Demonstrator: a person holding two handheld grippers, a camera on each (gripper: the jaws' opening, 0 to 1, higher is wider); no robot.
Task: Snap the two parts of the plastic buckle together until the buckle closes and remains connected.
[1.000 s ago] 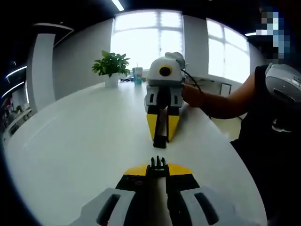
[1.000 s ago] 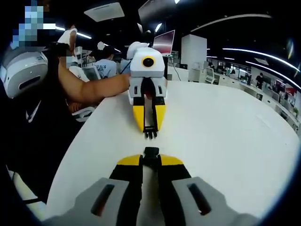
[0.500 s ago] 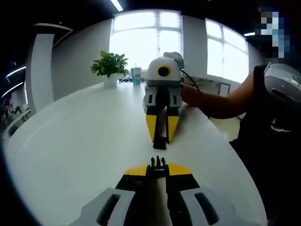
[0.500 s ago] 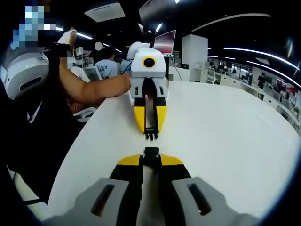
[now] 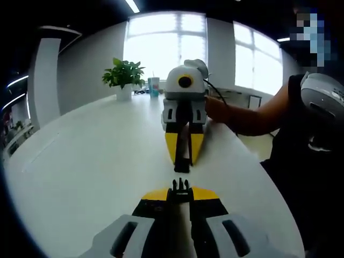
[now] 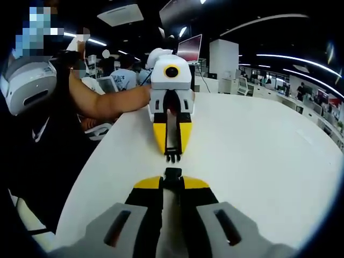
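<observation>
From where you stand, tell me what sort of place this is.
Probably an open-plan office. A long white table runs toward big windows with a potted plant on it, and the right gripper view shows people at desks, a monitor and strip ceiling lights.

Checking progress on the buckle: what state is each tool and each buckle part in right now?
Left tool: shut on pronged buckle half.
Right tool: shut on socket buckle half.
Pronged buckle half: held, not inserted.
Socket buckle half: held, apart from the prongs.
</observation>
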